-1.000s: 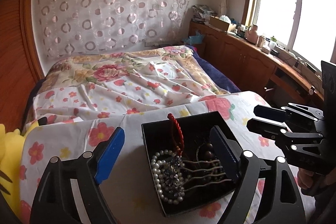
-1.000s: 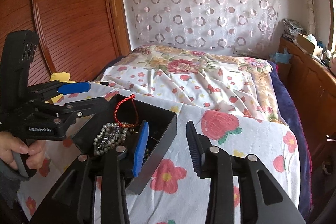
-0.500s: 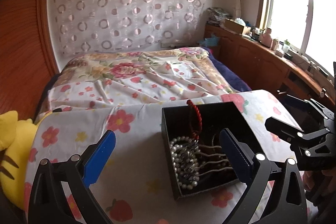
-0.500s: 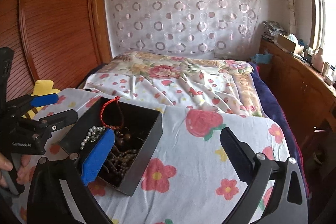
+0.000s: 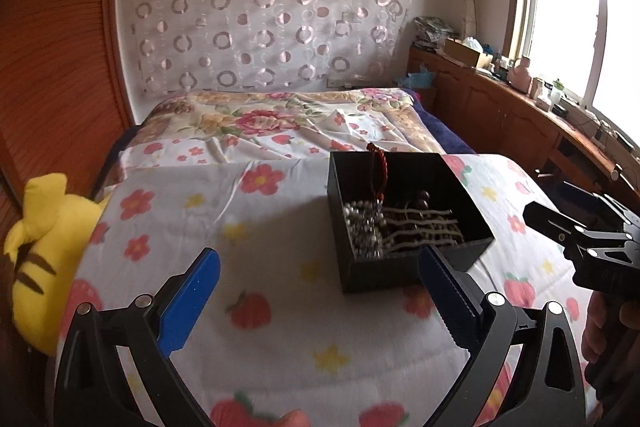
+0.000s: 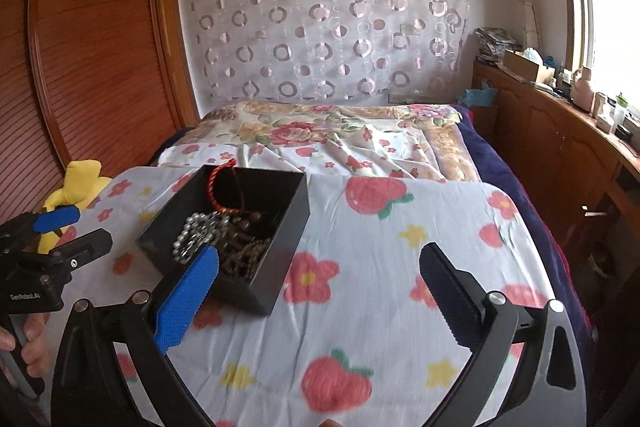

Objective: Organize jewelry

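Both grippers stand spread wide and empty: the left gripper [image 5: 320, 291] has the black box [image 5: 404, 269] of jewelry [image 5: 372, 223] at one o'clock, the right gripper [image 6: 320, 287] at ten o'clock.

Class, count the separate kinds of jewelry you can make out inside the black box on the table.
3: a red cord bracelet over the far wall, a pearl strand on the left, dark brown beads on the right. More may lie hidden underneath in the black box.

Black box [image 5: 404, 269] w/ red cord bracelet [image 5: 379, 169], white pearls [image 5: 360, 227], brown beads [image 5: 424, 223]. Cloth [image 5: 280, 307] white, red/pink flower & strawberry print. Yellow plush [image 5: 44, 247], brown stripes. Hand-held gripper pads [image 6: 186, 301] blue.
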Available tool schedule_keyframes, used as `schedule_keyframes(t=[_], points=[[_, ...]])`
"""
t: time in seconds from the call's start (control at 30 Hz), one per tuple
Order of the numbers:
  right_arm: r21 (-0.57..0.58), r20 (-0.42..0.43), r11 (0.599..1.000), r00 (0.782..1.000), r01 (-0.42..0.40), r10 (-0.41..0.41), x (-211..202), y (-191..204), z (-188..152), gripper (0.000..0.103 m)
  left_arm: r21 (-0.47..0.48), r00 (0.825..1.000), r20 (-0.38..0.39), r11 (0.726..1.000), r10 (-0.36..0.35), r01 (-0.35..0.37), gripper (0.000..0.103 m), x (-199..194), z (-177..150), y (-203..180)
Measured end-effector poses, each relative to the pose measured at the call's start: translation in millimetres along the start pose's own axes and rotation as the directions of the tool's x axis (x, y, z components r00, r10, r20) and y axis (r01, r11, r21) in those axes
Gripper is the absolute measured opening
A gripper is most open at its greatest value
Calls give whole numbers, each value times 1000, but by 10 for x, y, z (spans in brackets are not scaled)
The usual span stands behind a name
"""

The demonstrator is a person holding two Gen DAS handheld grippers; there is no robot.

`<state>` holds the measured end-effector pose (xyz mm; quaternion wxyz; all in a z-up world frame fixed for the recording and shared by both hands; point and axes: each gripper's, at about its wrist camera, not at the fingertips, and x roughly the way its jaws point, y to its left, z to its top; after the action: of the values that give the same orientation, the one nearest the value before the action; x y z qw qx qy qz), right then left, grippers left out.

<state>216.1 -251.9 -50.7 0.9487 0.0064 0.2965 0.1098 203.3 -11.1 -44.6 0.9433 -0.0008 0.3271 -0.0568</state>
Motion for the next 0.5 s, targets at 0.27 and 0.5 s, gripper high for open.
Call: schedule_keyframes(t=[0.27,0.5], points=[[18,35,1000,999,-13,12,-438,97,-223,101,15,999,42,1000,27,-28,96,-480,-219,-40],[16,87,1000,996,-10,9,-883,161,-326,102,2,995,93,1000,24,-24,96,-917,-317,-85]])
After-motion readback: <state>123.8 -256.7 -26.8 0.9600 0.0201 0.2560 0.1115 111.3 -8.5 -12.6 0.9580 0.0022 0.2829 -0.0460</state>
